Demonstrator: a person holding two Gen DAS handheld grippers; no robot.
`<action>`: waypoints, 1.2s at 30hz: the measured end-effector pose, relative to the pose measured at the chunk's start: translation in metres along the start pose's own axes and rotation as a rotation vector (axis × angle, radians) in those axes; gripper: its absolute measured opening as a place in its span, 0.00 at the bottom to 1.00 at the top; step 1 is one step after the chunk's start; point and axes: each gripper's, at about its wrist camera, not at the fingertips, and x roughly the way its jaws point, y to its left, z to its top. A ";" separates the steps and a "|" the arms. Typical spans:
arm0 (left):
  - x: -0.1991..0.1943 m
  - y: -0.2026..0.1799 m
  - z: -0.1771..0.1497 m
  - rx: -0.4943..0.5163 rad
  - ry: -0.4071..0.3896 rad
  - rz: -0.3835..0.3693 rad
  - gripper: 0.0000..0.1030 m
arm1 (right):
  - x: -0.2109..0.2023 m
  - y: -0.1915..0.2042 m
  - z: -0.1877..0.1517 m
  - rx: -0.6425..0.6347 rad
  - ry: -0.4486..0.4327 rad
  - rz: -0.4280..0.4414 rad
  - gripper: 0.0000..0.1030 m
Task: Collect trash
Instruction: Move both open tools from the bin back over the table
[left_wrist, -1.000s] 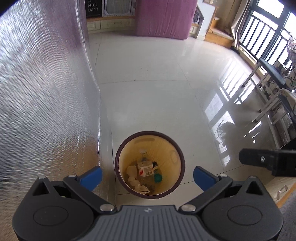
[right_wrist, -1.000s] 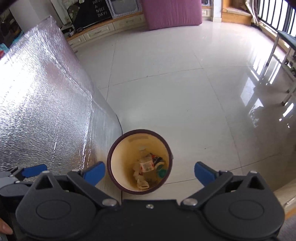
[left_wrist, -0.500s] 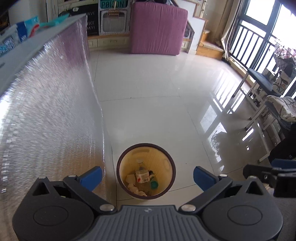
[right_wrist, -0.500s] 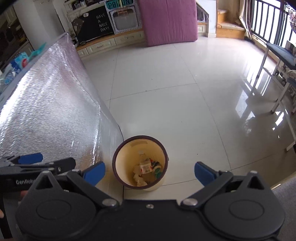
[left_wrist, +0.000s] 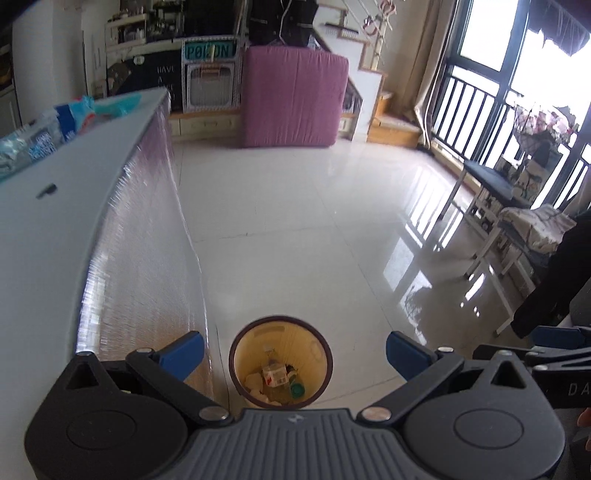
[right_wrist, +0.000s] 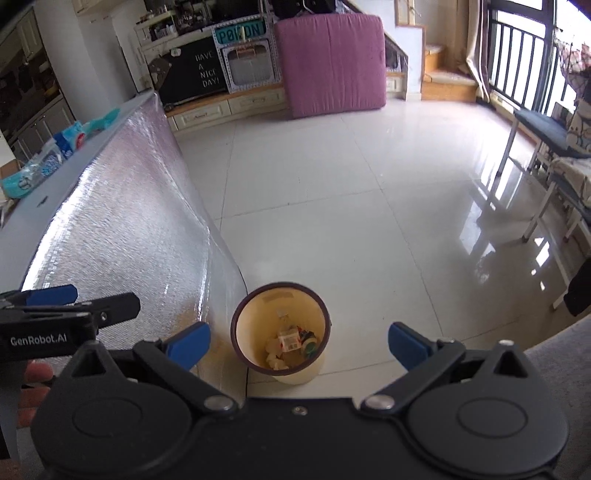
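A round cream trash bin (left_wrist: 243, 354) (right_wrist: 243, 332) with a dark rim stands on the white tile floor beside the table's foil-covered side. Inside lie a plastic bottle (left_wrist: 275, 374) (right_wrist: 289, 339), crumpled tissue (left_wrist: 255, 382) and a green cap (left_wrist: 296, 388). My left gripper (left_wrist: 294, 352) hangs high above the bin, open and empty. My right gripper (right_wrist: 298, 341) is also open and empty above the bin. Each gripper shows at the other view's edge: the left gripper (right_wrist: 55, 306), the right gripper (left_wrist: 554, 350).
The table top (left_wrist: 44, 229) (right_wrist: 55, 192) carries blue and teal packets (left_wrist: 70, 118) (right_wrist: 70, 140) at its far end. A pink mattress (left_wrist: 291, 99) leans at the back. Chairs and a bench (left_wrist: 509, 206) (right_wrist: 546, 147) stand right by the window railing. A dark sleeve (left_wrist: 554, 288) is at right.
Both grippers have risen well above the bin, which now looks smaller and farther below. The table top and the room's far wall have come into view. Both stay open.
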 end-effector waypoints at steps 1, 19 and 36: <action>-0.009 0.002 0.001 -0.002 -0.014 -0.002 1.00 | -0.006 0.002 0.001 -0.002 -0.012 -0.002 1.00; -0.142 0.076 0.023 -0.066 -0.289 0.068 1.00 | -0.102 0.074 0.029 -0.088 -0.275 0.071 1.00; -0.204 0.244 0.004 -0.168 -0.373 0.311 1.00 | -0.084 0.214 0.050 -0.190 -0.363 0.169 1.00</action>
